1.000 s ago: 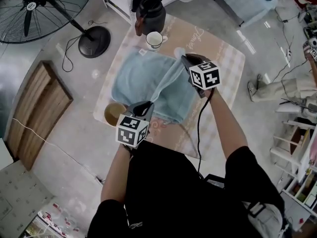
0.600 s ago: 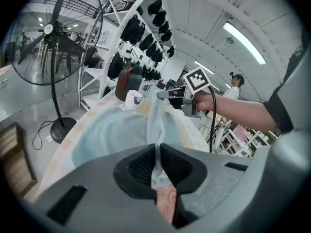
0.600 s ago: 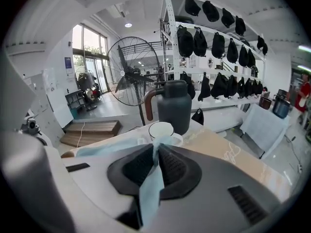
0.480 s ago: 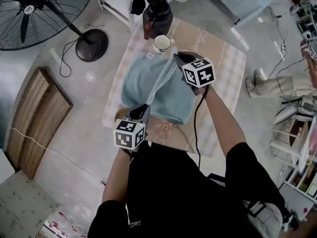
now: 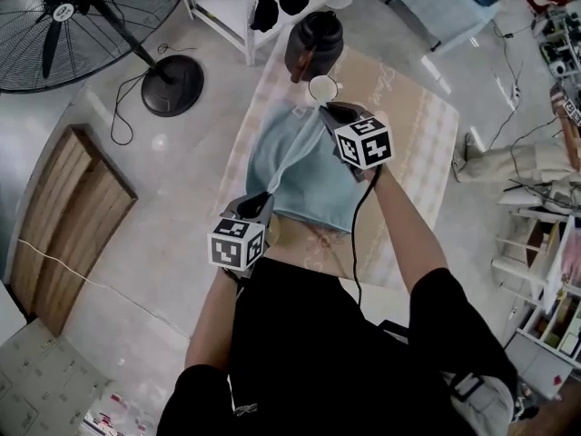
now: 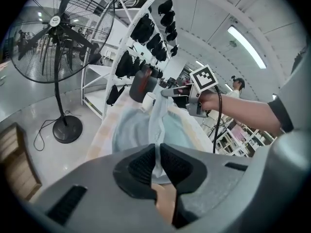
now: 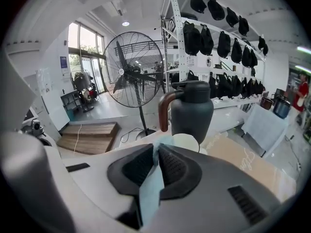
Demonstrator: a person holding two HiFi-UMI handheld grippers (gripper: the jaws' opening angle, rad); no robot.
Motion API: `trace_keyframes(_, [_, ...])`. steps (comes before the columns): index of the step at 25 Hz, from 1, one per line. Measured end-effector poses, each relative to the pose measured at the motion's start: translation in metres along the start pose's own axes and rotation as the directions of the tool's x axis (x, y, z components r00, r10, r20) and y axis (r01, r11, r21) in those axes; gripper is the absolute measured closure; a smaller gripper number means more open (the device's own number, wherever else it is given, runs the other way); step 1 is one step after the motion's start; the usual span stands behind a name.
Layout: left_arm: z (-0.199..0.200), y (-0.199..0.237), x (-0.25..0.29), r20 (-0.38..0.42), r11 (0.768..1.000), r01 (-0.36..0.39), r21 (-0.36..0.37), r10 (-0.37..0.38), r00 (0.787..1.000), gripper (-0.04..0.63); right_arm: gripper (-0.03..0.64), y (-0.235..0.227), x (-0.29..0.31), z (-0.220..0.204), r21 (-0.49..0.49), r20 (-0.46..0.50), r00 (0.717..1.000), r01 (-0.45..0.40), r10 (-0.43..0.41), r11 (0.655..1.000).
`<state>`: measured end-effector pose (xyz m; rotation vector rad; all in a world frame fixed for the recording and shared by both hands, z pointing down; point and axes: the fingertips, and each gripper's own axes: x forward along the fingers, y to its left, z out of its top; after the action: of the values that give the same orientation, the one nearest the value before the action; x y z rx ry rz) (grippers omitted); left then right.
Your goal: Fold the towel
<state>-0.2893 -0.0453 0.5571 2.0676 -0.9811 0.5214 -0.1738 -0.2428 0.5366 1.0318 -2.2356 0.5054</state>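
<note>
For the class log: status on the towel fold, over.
Left gripper, right gripper: both shut on towel. Edge lifted between them. Cup, jug just beyond.

The head view looks steeply down from above the person onto the desk [image 5: 413, 139] and floor. Each gripper view sits close behind its own fingers [image 6: 141, 166], looking low across the desk. All three share the jug [image 5: 313, 44] and fan [image 5: 64, 16]; the left one also catches the right gripper [image 6: 164, 93].

table [image 5: 443, 182] covered w/ a beige patterned cloth [image 5: 408, 121], light blue towel [image 5: 309, 187] lying over the middle, dark jug [image 5: 314, 45] + white cup [image 5: 323, 88] just beside each other at the far end
</note>
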Motion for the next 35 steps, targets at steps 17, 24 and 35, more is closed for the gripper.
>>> trace_keyframes(17, [-0.008, 0.066, -0.011, -0.069, 0.999, -0.002, -0.032, 0.0, 0.998, 0.557, 0.581, 0.041, 0.065, 0.025, -0.057, -0.079, 0.997, -0.024, 0.02, 0.998])
trace_keyframes(24, [-0.006, 0.079, -0.015, -0.076, 0.999, -0.03, -0.031, 0.028, 0.997, 0.418, 0.442, 0.049, 0.077, 0.024, -0.04, -0.084, 0.995, -0.051, 0.048, 0.998])
trace_keyframes(35, [0.019, -0.018, 0.015, -0.078, 0.963, 0.188, 0.192, -0.176, 0.981, 0.408, 0.437, 0.005, -0.007, -0.002, 0.032, -0.025, 0.998, 0.062, -0.061, 0.998])
